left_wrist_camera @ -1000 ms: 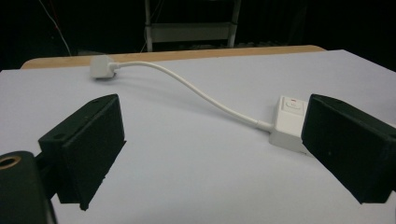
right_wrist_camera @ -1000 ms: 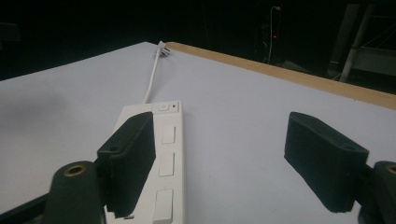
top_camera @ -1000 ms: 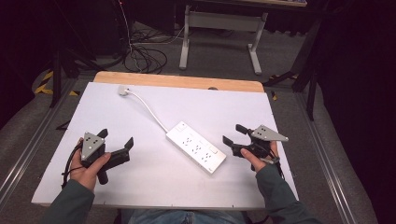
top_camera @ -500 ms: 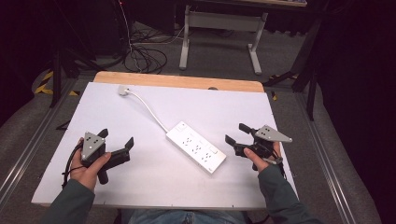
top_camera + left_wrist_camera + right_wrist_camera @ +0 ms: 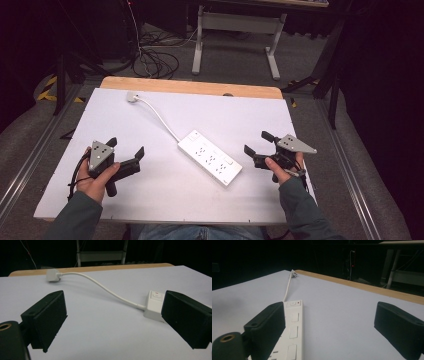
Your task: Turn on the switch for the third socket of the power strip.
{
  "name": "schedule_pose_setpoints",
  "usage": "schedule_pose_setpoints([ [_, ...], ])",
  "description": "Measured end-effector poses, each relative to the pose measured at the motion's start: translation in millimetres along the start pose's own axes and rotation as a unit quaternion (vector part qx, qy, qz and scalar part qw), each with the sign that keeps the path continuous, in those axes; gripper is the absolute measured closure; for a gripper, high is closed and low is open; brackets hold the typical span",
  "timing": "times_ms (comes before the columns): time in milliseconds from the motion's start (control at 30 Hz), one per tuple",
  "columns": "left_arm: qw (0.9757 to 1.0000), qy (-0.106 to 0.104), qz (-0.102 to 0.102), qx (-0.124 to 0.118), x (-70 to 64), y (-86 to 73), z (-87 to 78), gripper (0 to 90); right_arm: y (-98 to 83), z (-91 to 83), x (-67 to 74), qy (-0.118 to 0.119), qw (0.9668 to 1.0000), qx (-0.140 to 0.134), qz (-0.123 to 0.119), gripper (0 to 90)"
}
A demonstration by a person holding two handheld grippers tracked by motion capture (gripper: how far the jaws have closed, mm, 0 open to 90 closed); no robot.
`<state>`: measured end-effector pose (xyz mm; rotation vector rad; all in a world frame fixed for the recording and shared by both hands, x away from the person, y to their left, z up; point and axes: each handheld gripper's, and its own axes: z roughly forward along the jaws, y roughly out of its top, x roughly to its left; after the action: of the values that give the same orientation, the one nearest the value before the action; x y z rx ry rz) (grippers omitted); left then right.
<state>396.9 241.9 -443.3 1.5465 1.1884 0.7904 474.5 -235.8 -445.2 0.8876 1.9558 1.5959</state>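
Observation:
A white power strip [image 5: 210, 156] lies slantwise in the middle of the white tabletop [image 5: 235, 115]. Its white cable [image 5: 159, 117] runs to a plug [image 5: 132, 96] at the far left. My left gripper [image 5: 126, 148] rests at the near left, open, its jaws pointing toward the strip [image 5: 155, 305] with bare table between them. My right gripper [image 5: 256, 142] sits just right of the strip's near end, apart from it. Its jaws have just been opening, with nothing between them. In the right gripper view the strip [image 5: 293, 335] runs past the left jaw to the plug [image 5: 293, 273].
A wooden edge [image 5: 200, 88] borders the table's far side. Beyond it stand a desk frame [image 5: 235, 30] and loose cables [image 5: 155, 60] on the floor. Metal rails [image 5: 30, 160] run along both sides of the table.
The right gripper's jaws have spread wider. Both hands and the power strip stay where they were.

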Motion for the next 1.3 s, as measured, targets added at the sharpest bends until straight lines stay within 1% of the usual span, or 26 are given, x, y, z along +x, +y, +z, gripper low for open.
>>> schedule_pose_setpoints([
  [267, 1.0, 0.0, 0.0, -0.001, 0.2, 0.2, 0.4, 6.8, -1.1, -0.1, 0.2, 0.004, 1.0, -0.001, -0.003, 5.5],
  [400, 1.0, 0.0, -0.002, -0.001, 0.5, 0.2, 0.1, 6.7, -1.2, -1.5, -1.1, 0.003, 1.0, -0.005, -0.001, 4.3],
  [633, 1.0, -0.001, -0.001, -0.003, 0.7, 0.7, -0.6, 6.7, -1.1, -5.0, -3.6, 0.002, 0.9999, -0.015, 0.002, 4.1],
  [833, 1.0, 0.001, -0.003, -0.007, 1.0, 1.2, -0.8, 6.7, -0.7, -8.3, -5.6, 0.005, 0.9996, -0.026, 0.005, 4.0],
  [1300, 1.0, 0.001, -0.004, -0.009, 0.7, 1.8, -0.2, 6.6, -0.1, -14.1, -6.9, 0.011, 0.9993, -0.035, 0.01, 4.5],
])
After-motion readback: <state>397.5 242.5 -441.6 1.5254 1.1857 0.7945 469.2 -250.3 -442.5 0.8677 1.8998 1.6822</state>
